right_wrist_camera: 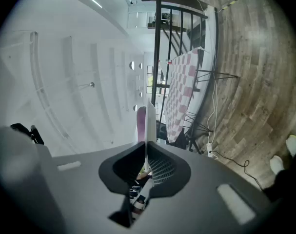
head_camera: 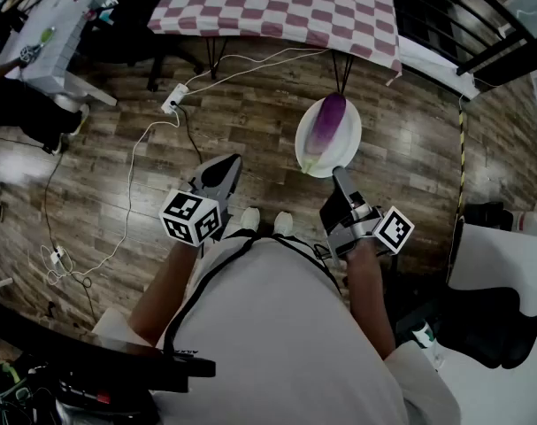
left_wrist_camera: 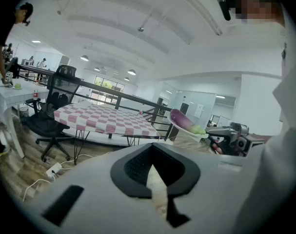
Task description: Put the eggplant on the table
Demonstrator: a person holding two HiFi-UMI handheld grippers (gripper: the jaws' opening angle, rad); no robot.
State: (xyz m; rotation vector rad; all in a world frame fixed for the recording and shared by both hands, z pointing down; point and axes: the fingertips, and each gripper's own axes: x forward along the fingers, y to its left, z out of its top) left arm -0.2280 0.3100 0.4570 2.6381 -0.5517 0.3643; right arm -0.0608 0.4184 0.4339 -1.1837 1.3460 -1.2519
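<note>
A purple eggplant with a green stem end lies on a white plate held over the wooden floor. My right gripper is shut on the plate's near rim. In the right gripper view the plate shows edge-on between the jaws, with the eggplant beside it. My left gripper hangs to the left of the plate, shut and holding nothing. From the left gripper view I see the eggplant, the plate and the right gripper. The table with its red-and-white checked cloth stands ahead.
A power strip and white cables lie on the floor in front of the table. A black office chair stands left of it, a black railing behind and to the right. A white desk is at far left.
</note>
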